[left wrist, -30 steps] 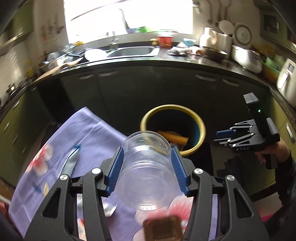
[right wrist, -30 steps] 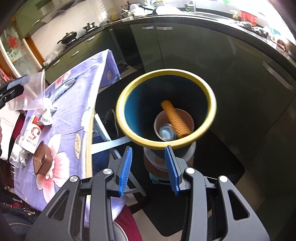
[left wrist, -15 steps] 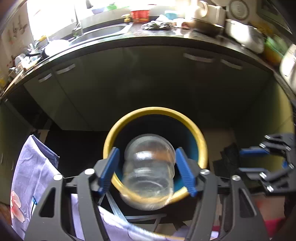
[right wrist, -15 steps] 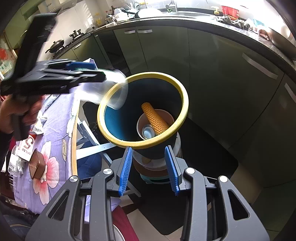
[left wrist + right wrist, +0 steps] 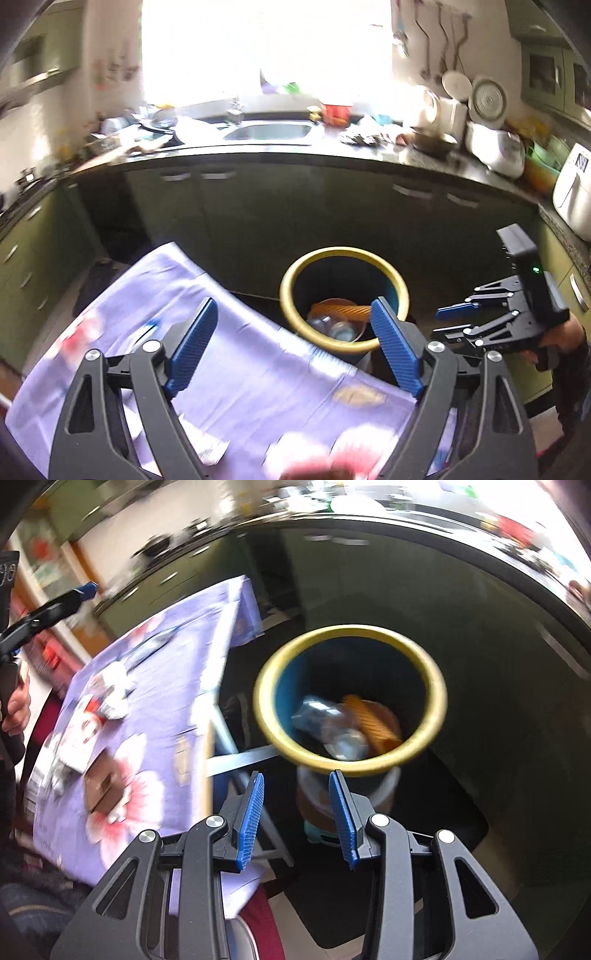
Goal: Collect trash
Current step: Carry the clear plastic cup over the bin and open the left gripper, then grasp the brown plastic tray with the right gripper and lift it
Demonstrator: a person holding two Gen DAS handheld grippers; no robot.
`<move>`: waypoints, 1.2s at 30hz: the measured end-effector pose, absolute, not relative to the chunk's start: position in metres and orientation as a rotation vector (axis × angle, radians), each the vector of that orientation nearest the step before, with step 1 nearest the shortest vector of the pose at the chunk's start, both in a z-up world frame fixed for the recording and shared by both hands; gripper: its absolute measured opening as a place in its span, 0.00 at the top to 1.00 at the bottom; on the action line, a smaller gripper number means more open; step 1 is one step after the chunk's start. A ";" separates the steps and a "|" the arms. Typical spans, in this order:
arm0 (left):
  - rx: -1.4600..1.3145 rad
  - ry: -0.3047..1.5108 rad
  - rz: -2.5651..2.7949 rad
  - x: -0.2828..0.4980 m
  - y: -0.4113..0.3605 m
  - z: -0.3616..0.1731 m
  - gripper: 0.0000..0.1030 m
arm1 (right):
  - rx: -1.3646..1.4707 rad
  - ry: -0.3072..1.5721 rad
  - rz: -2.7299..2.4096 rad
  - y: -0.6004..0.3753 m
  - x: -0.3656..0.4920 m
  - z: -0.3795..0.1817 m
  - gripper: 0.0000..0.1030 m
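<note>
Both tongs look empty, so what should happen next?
Probably swing the left tongs back over the table toward the brown box. The jar already lies in the bin, both tongs are open, and wrappers remain on the cloth.

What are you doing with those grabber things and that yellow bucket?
A person is picking up trash with a grabber in each hand. The clear plastic cup lies inside the yellow-rimmed bin, beside an orange piece. The left gripper is open and empty above the purple flowered tablecloth. The right gripper is open too, holding nothing. Wrappers wait on the table.
</note>
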State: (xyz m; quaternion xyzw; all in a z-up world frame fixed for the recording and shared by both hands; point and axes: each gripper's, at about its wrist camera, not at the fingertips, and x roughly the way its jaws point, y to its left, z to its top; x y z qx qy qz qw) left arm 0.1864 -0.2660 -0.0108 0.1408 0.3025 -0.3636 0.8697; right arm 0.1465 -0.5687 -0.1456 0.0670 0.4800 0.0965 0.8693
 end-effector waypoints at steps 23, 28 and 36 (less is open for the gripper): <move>0.141 0.646 -0.567 0.142 -0.089 -0.039 0.15 | -0.393 1.134 0.660 -0.317 0.169 -0.170 0.30; 0.121 0.658 -0.566 0.145 -0.083 -0.044 0.15 | -0.436 1.158 0.669 -0.306 0.172 -0.178 0.30; 0.126 0.661 -0.567 0.145 -0.082 -0.046 0.15 | -0.425 1.177 0.652 -0.306 0.178 -0.185 0.63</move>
